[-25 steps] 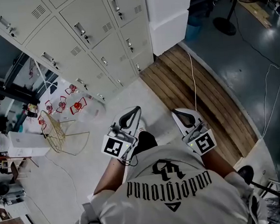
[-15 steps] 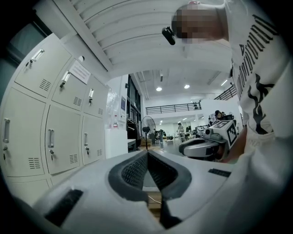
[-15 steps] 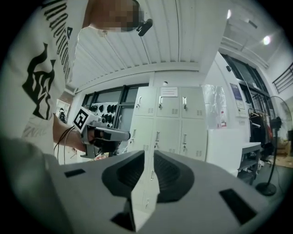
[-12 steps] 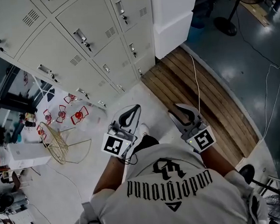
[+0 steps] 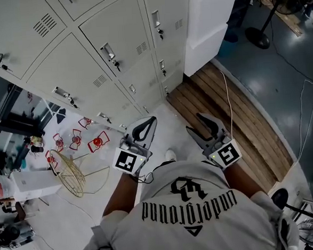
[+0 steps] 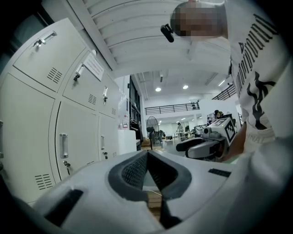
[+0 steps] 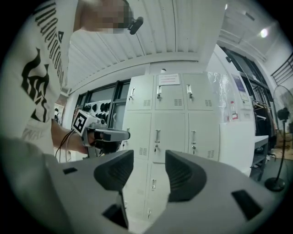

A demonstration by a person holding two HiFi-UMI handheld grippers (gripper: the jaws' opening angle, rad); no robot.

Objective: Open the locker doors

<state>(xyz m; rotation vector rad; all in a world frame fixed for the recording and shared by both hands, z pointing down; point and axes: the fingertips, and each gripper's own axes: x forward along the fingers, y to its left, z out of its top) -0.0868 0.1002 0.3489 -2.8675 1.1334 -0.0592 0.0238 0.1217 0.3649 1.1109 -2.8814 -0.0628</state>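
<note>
Lockers [image 5: 78, 74] near level left claw [image 5: 152, 121], jaws together

Pale locker doors [image 5: 125, 22], brown planks [image 5: 237, 127], dark floor [image 5: 285, 59]
The locker doors are grey-beige with silver handles [image 5: 107, 49]; the planks run in warm brown stripes; the floor is dark blue-grey. The person's shirt [image 5: 190, 226] is white with black lettering, and the wire basket [image 5: 68, 168] is gold.

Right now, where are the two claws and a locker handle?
left claw [image 5: 154, 120], head view: tips of its shut jaws.
right claw [image 5: 193, 121], head view: empty gap between jaws that have just been opening.
locker handle [image 5: 107, 49], head view: middle of its metal pull.
</note>
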